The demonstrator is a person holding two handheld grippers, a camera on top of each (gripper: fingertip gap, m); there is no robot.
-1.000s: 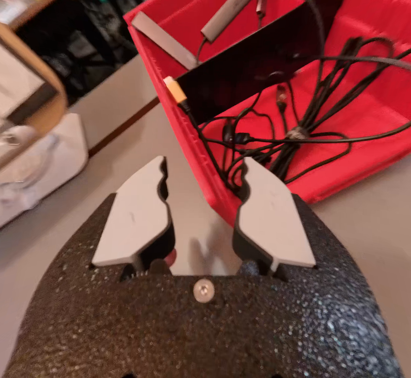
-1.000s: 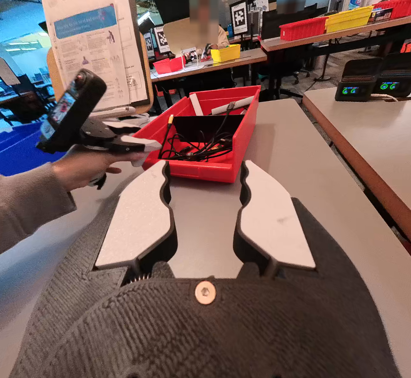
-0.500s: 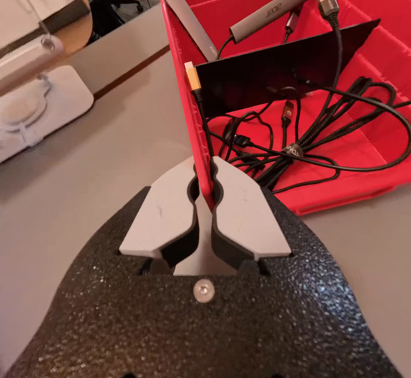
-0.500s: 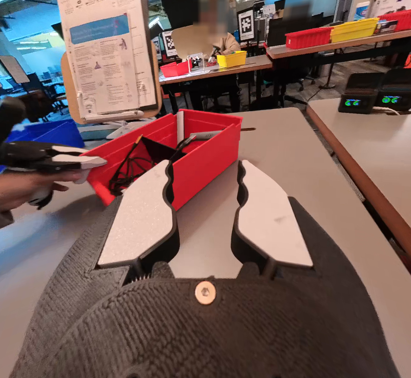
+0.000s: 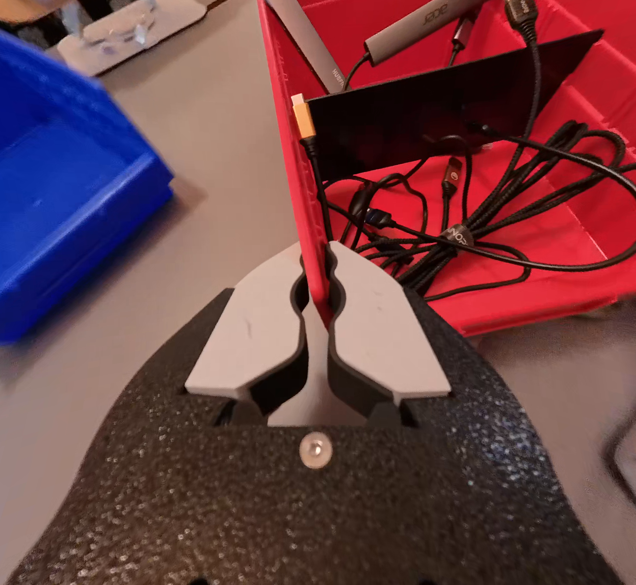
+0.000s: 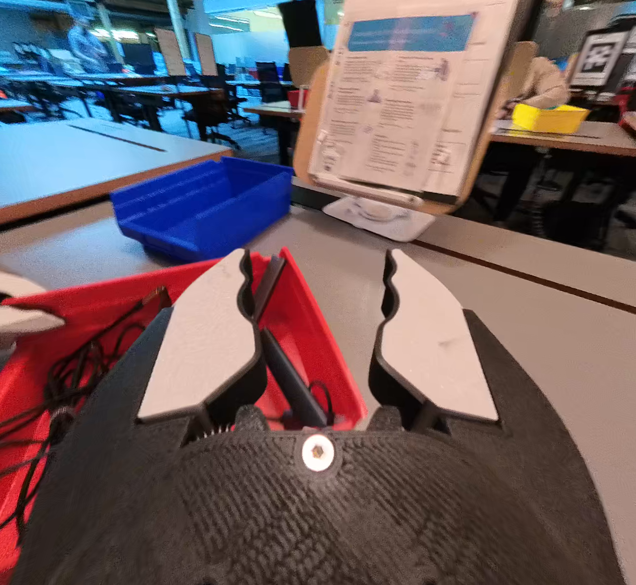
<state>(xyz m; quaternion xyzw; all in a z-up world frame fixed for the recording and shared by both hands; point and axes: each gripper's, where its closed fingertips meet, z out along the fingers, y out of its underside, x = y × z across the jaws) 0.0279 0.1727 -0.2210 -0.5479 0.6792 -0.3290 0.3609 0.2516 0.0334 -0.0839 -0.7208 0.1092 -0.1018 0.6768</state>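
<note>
A red bin [image 5: 537, 310] on a grey table holds tangled black cables [image 5: 457, 234], a black divider [image 5: 447, 114], two grey hubs [image 5: 433, 14] and an orange-tipped plug [image 5: 303, 117]. My left gripper [image 5: 315, 248] is shut on the bin's left side wall near its front corner. My right gripper [image 6: 317, 253] is open and straddles the red bin's [image 6: 303, 327] wall at the other end: its left finger is over the inside by the black divider [image 6: 292, 382], its right finger outside. A left gripper fingertip [image 6: 24, 313] shows at the left edge.
A blue bin [image 5: 69, 189] stands left of the red one; it also shows in the right wrist view [image 6: 206, 203], beyond it. A document stand with a printed sheet [image 6: 406, 79] on a white base [image 6: 378, 217] stands at the table's far edge. People sit at tables behind. My right fingertips sit around 30 cm from my left ones.
My left gripper closed on the red bin's side wall and the bin swung round. My right gripper moved from short of the bin to over its far end, still open.
</note>
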